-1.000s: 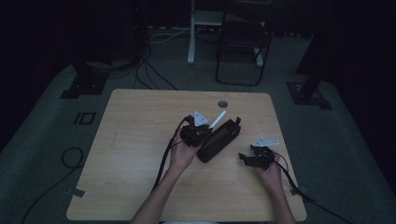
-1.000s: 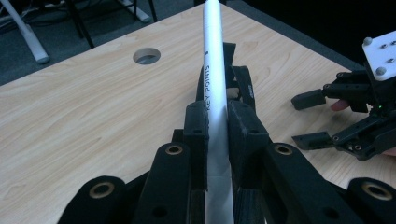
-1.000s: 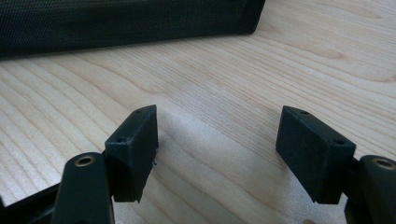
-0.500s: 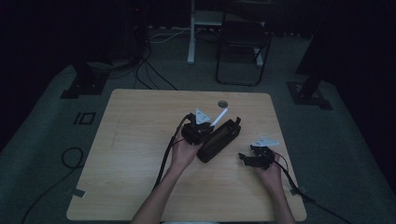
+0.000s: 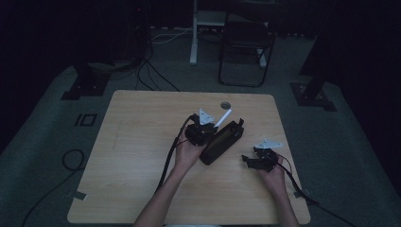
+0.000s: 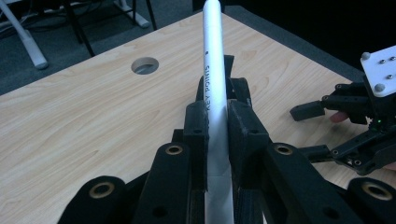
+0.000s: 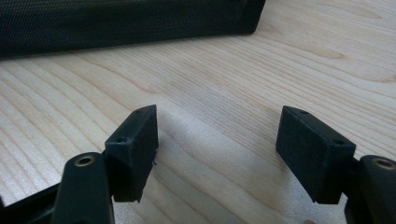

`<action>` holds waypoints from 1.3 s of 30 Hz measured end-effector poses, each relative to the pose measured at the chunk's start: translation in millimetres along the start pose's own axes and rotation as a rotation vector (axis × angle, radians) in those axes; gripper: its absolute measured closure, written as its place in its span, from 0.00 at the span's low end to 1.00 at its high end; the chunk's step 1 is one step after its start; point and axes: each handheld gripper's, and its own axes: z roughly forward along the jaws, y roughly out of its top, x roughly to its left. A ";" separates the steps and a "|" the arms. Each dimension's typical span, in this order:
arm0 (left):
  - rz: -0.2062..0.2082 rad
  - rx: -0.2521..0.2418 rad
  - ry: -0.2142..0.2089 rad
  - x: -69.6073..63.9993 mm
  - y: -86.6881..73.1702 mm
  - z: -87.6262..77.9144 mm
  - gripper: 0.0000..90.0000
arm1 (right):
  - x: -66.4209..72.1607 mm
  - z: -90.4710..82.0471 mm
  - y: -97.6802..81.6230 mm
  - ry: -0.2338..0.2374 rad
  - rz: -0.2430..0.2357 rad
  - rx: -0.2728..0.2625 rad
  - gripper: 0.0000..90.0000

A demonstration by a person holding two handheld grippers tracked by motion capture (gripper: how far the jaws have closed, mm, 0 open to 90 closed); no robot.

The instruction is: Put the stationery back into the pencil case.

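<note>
White pen (image 6: 215,79), clamped between the closed jaws of the left gripper (image 6: 218,126), points up and away over the table (image 5: 142,123); "KEY POINTS" printed along its barrel. From the high view the pen (image 5: 223,117) sits just above a black case (image 5: 222,142), lying mid-table, probably a pencil case, light too dim to be sure. Right gripper (image 7: 217,144) rests low over bare wood near the case (image 7: 116,21), jaws apart, nothing between them.

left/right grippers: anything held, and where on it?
The left gripper is shut on a white pen, clamped on its lower barrel, with the far end sticking out. The right gripper is open and holds nothing.
</note>
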 end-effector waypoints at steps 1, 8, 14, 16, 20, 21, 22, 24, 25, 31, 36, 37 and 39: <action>-0.002 0.000 0.000 0.0 0.1 0.3 0.88 | 0.0 0.0 0.0 0.000 0.000 0.000 0.32; 0.000 0.005 -0.004 -1.2 1.3 5.3 0.88 | -0.2 0.1 0.0 -0.001 -0.003 0.000 0.32; 0.006 0.008 -0.007 -2.8 2.7 8.9 0.88 | -0.3 0.1 0.0 -0.002 -0.005 -0.001 0.32; 0.008 0.008 -0.008 -3.5 2.7 9.8 0.88 | -0.2 0.0 -0.1 -0.001 -0.004 0.000 0.32; 0.008 0.011 -0.007 -3.9 2.2 12.5 0.88 | 0.0 -0.1 -0.1 -0.001 -0.003 0.000 0.32; 0.010 0.014 -0.007 -3.8 2.1 12.9 0.88 | 0.0 -0.1 -0.1 -0.001 -0.004 -0.001 0.32; 0.009 0.014 -0.007 -3.8 1.9 13.7 0.88 | 0.1 -0.1 -0.1 -0.001 -0.004 -0.001 0.32; 0.009 0.017 -0.006 -3.8 1.7 15.4 0.88 | 0.1 -0.1 -0.1 -0.001 -0.004 0.000 0.32; 0.008 0.019 -0.008 -3.7 1.6 16.0 0.88 | 0.1 -0.1 -0.1 -0.001 -0.004 -0.001 0.32; 0.007 0.029 -0.008 -4.3 0.3 20.9 0.88 | 0.2 -0.1 -0.1 0.000 -0.002 0.000 0.32; 0.013 0.037 -0.005 -5.3 -0.7 24.6 0.88 | 0.2 -0.1 -0.1 0.000 -0.002 0.001 0.32; 0.014 0.038 -0.005 -5.4 -0.9 25.3 0.88 | 0.2 -0.1 -0.2 0.000 -0.001 0.001 0.32; 0.020 0.044 -0.005 -5.7 -1.2 26.5 0.88 | 0.2 -0.1 -0.1 0.000 -0.002 0.000 0.32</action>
